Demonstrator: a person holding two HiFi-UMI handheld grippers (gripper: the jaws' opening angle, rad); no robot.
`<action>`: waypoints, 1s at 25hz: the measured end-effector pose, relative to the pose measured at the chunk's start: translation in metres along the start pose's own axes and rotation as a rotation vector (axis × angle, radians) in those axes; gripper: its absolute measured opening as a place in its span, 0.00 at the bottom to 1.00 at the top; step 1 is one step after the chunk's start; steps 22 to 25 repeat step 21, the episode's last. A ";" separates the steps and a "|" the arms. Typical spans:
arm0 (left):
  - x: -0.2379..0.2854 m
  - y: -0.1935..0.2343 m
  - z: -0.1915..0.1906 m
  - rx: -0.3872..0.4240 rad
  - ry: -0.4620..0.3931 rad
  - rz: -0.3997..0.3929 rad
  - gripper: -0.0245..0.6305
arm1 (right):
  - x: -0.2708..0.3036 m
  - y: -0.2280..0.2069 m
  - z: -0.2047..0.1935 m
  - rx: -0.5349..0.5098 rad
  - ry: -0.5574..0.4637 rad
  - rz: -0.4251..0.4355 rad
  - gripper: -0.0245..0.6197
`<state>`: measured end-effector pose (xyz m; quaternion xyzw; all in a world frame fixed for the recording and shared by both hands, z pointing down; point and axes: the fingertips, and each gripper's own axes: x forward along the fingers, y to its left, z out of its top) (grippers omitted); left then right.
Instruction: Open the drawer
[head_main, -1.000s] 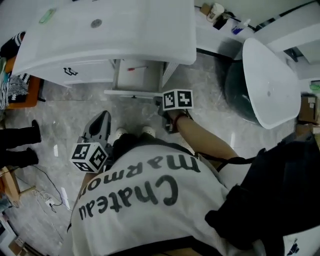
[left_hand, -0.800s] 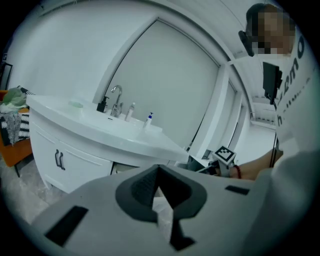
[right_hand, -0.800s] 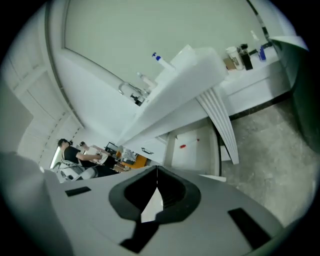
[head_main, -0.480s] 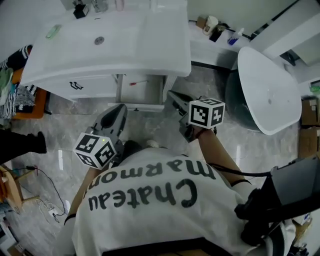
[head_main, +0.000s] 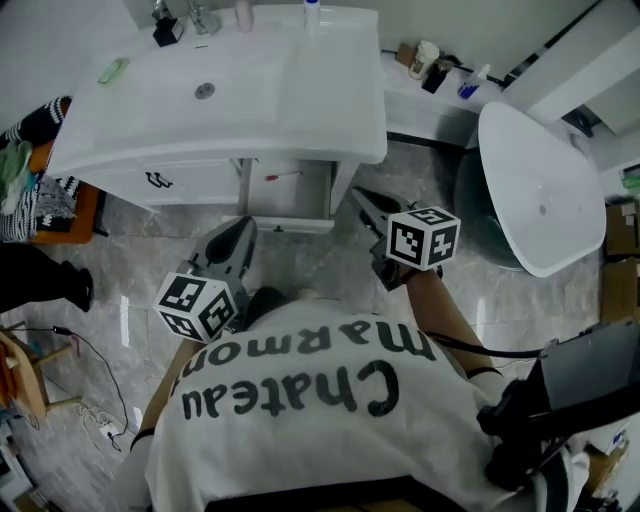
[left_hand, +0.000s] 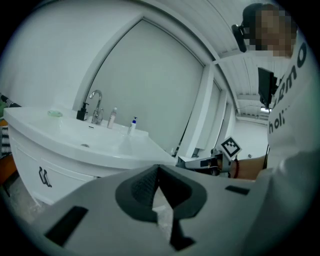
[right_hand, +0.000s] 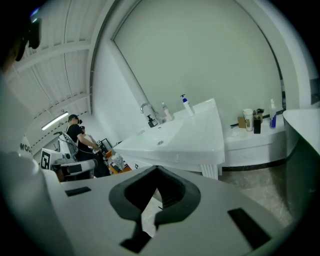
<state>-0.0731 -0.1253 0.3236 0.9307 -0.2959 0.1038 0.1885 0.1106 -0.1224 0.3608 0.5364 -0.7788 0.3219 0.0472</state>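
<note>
The white vanity (head_main: 230, 100) stands ahead of me, and its middle drawer (head_main: 290, 190) is pulled out, with a small red thing (head_main: 283, 176) lying inside. My left gripper (head_main: 245, 226) hangs shut and empty in front of the vanity, left of the drawer and apart from it. My right gripper (head_main: 358, 196) is also shut on nothing, raised to the right of the drawer front and clear of it. In the left gripper view the left gripper's (left_hand: 159, 168) jaws meet below the basin edge (left_hand: 100, 150). The right gripper view has the right gripper's (right_hand: 156, 170) jaws closed before the basin (right_hand: 175, 142).
A large white tub-like shell (head_main: 540, 190) stands at the right. Bottles and cups (head_main: 432, 60) sit on a low ledge behind it. An orange stool with clothes (head_main: 40, 190) is at the left, with cables (head_main: 90, 375) on the marble floor. Another person (right_hand: 80, 135) stands far off.
Both grippers have risen and drawn back from the drawer. The right gripper, which was at the drawer's front edge, is now off it. In the last half second little has moved.
</note>
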 end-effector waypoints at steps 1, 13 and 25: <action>-0.001 0.001 0.000 -0.005 -0.001 0.004 0.05 | 0.000 0.001 0.000 -0.010 0.003 0.001 0.05; -0.010 0.008 0.003 -0.017 -0.028 0.054 0.05 | 0.005 0.000 0.008 -0.032 0.003 0.006 0.05; -0.017 0.010 -0.005 -0.031 -0.028 0.073 0.05 | 0.004 0.001 0.005 -0.045 0.014 0.011 0.05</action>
